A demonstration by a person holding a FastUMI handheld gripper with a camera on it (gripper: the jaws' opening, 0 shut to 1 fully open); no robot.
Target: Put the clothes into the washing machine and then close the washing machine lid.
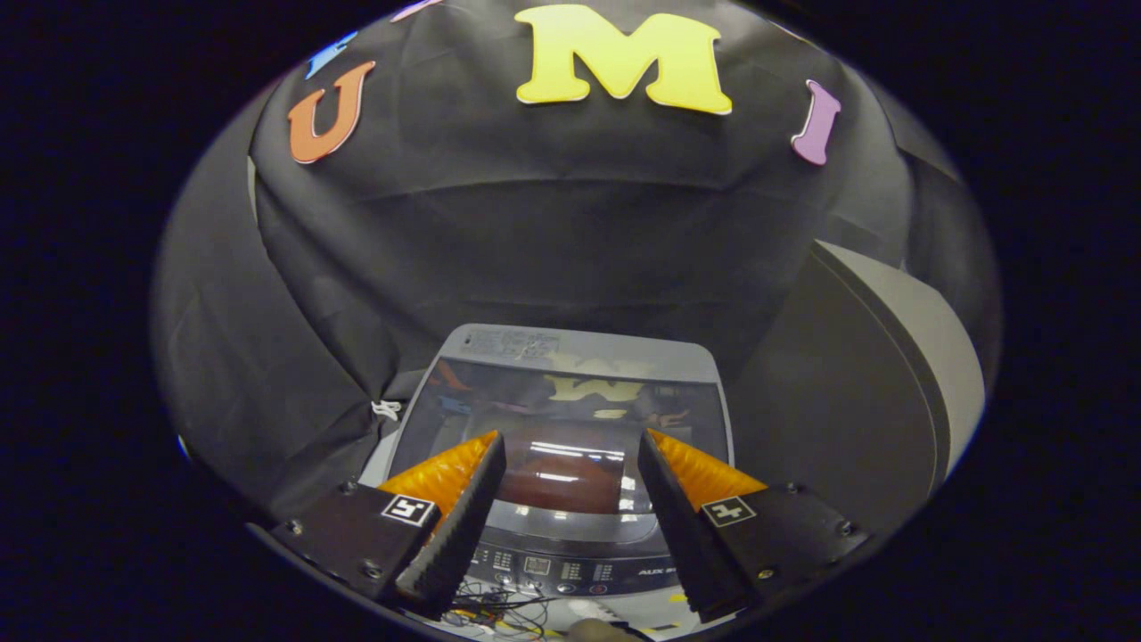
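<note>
Washing machine (562, 446) below, glass lid (570, 419) flat and down; reddish clothes (557, 477) show dimly under it. Control panel (544, 564) nearest. Tool (570, 455) hangs above, 2 fingers apart, empty. Risk: drifting low, fingertips knock the glass or panel buttons.

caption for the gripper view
Open claw hovers above the grey top-loading washing machine, its dark glass lid down.

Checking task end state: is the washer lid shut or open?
Shut. The glass lid lies flat on the washer, reflecting the booth above; something reddish shows through it. Gripper fingers open, empty, above the lid.
</note>
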